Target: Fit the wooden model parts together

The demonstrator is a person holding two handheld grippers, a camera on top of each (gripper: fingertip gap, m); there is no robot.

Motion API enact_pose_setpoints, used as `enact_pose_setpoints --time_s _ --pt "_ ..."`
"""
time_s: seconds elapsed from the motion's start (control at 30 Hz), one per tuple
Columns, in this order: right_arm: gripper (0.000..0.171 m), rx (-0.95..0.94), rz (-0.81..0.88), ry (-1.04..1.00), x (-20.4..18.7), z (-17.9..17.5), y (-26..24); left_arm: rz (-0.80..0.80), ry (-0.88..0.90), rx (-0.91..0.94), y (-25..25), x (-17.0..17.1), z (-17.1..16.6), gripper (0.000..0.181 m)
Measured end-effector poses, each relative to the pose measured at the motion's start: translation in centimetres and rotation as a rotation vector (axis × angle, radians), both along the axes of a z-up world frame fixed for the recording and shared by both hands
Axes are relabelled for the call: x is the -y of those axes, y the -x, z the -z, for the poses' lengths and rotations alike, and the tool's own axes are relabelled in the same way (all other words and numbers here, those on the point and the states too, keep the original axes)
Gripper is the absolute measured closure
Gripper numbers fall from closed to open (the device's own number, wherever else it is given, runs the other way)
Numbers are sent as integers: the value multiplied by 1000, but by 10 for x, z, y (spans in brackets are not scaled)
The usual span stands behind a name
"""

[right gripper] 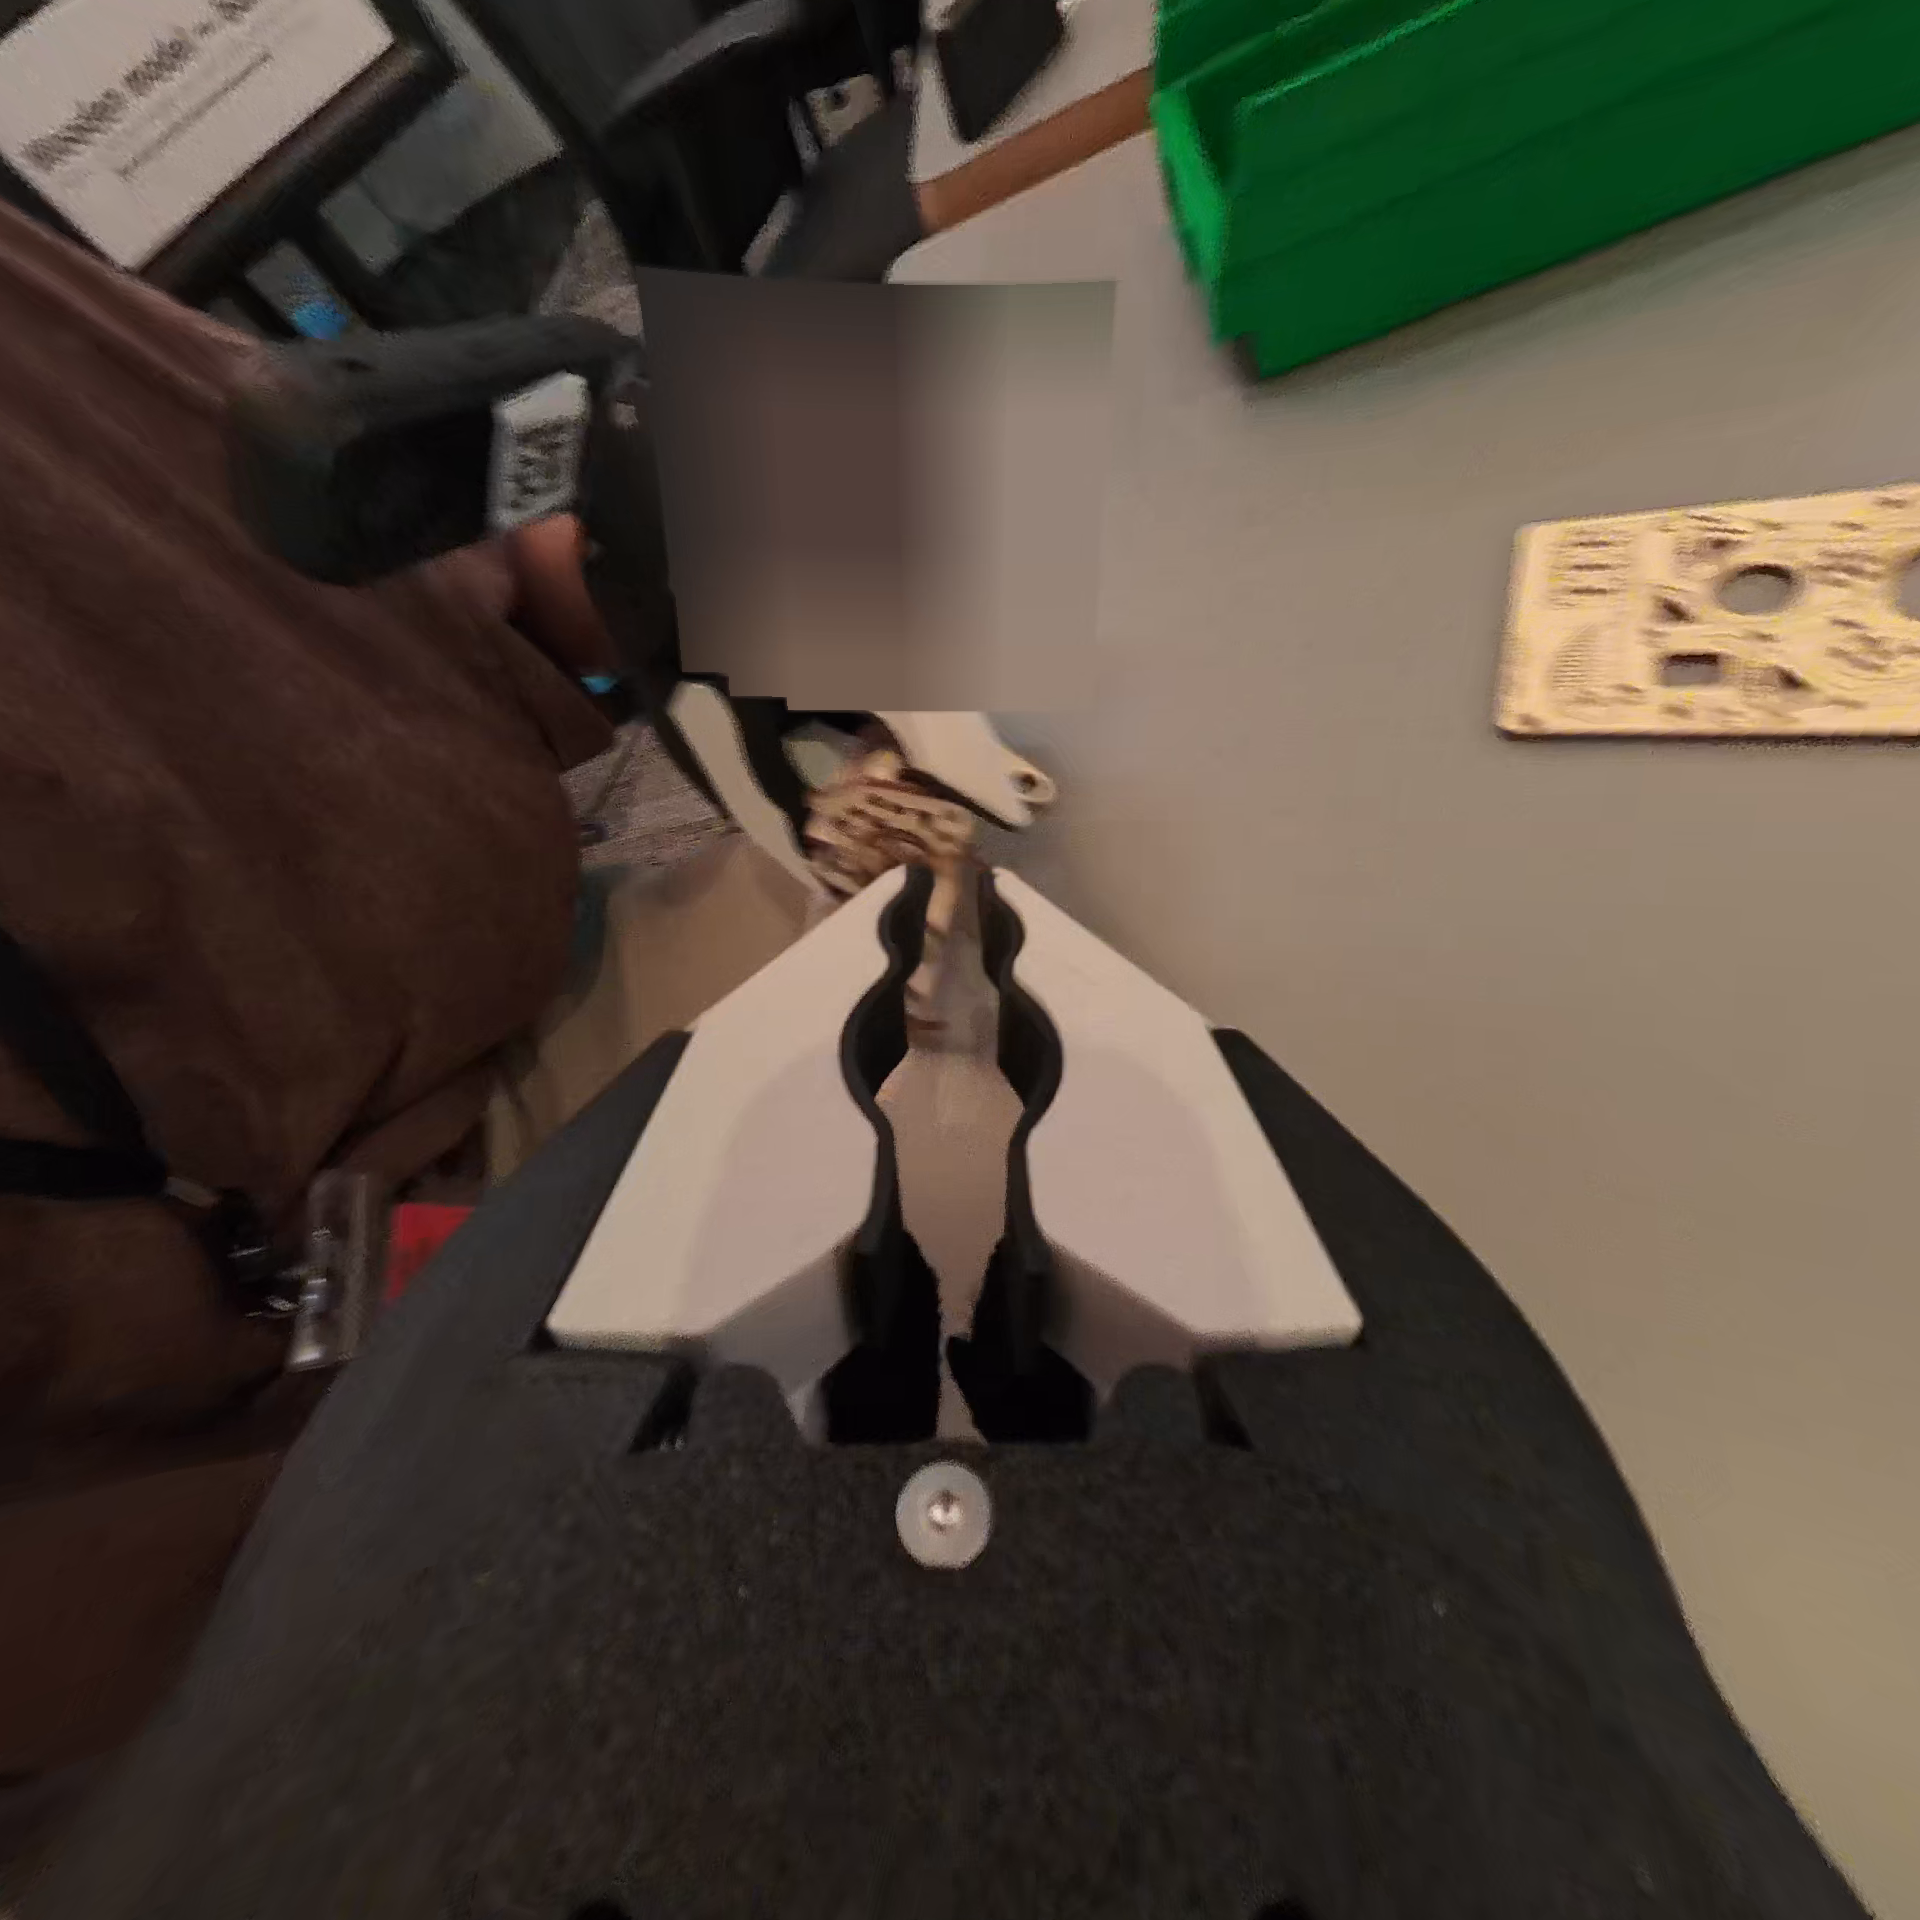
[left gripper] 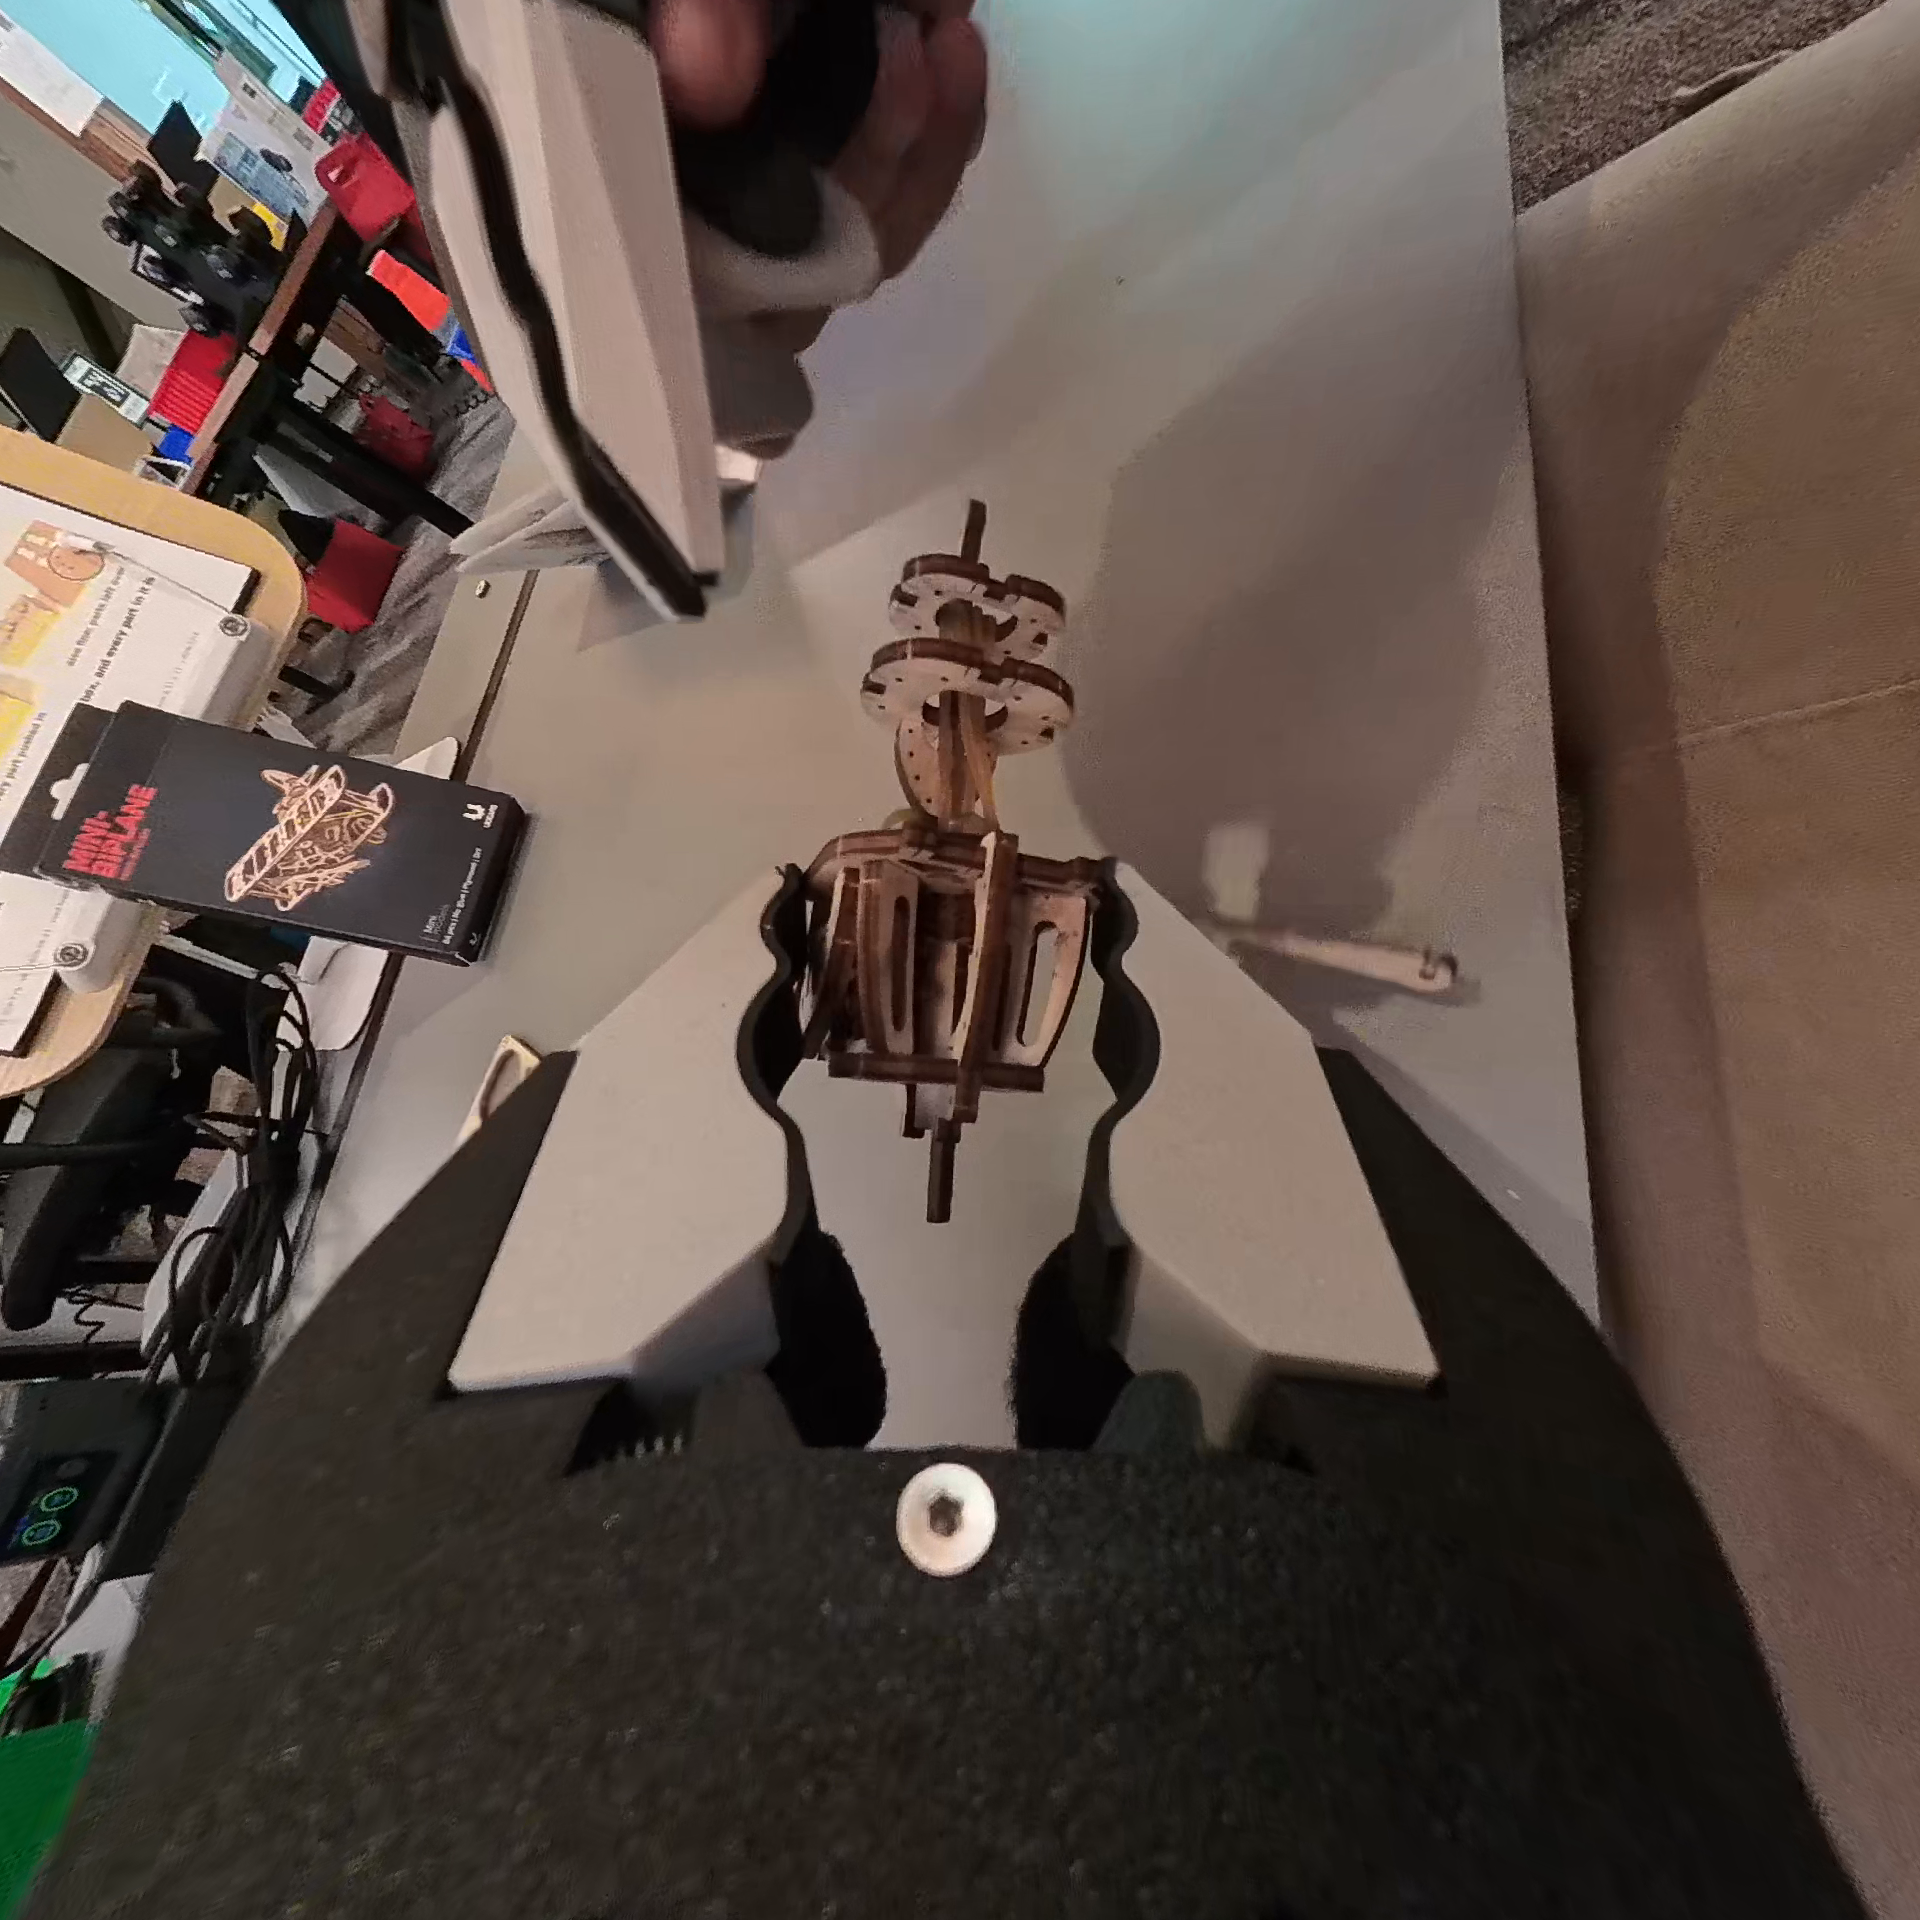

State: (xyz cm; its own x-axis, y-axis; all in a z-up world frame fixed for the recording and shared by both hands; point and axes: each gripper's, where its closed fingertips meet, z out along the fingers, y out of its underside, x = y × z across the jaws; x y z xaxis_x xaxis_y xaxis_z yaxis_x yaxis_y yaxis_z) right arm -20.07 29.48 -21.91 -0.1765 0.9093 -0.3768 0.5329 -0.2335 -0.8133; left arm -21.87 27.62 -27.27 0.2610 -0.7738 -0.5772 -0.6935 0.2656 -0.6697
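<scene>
**Both claws near the wooden model above the desk**

The left gripper clamps the partly built wooden model by its slotted body, held above the grey desk; two perforated discs and a thin stick project forward from it. The right gripper has its claw narrow, pinching a slim pale wooden piece close to the model; blur hides whether the two touch. A loose wooden strip lies near the desk's right edge. The punched part sheet lies flat, with a green bin beyond it. A black kit box overhangs the left edge.
</scene>
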Motion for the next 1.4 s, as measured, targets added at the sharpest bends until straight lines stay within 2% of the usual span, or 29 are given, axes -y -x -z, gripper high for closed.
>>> enact_pose_setpoints --time_s 0.07,0.13,0.2,0.47,0.6,0.73,0.93,1.0,1.1,1.17,1.23,1.4 --pt "159 19 62 -15 -22 16 -8 -7 8 4 3 0 2 129" --pt "154 52 87 31 -25 32 -14 -24 22 12 9 -2 4 130" --pt "150 69 78 40 -11 42 -16 -51 44 32 18 -5 6 130" --pt "158 41 80 -244 59 77 -8 -129 150 155 42 -3 9 129" --pt "157 107 -25 -397 65 100 0 -106 173 221 40 1 -1 129" --pt "162 177 -136 -427 67 117 3 -90 175 241 39 7 -9 129" --pt "168 227 -101 -510 60 121 -8 -81 153 230 39 14 -12 129" --pt "168 247 -35 -481 42 115 -24 -72 152 245 38 16 -15 129" --pt "168 172 84 -357 12 83 -42 -55 134 246 33 18 -19 129" --pt "168 123 71 -213 13 64 -42 -39 96 212 26 20 -21 129" --pt "168 114 29 -90 20 63 -35 -12 66 167 17 23 -22 129" --pt "168 -79 -63 148 39 51 -11 45 57 161 1 32 -28 129"
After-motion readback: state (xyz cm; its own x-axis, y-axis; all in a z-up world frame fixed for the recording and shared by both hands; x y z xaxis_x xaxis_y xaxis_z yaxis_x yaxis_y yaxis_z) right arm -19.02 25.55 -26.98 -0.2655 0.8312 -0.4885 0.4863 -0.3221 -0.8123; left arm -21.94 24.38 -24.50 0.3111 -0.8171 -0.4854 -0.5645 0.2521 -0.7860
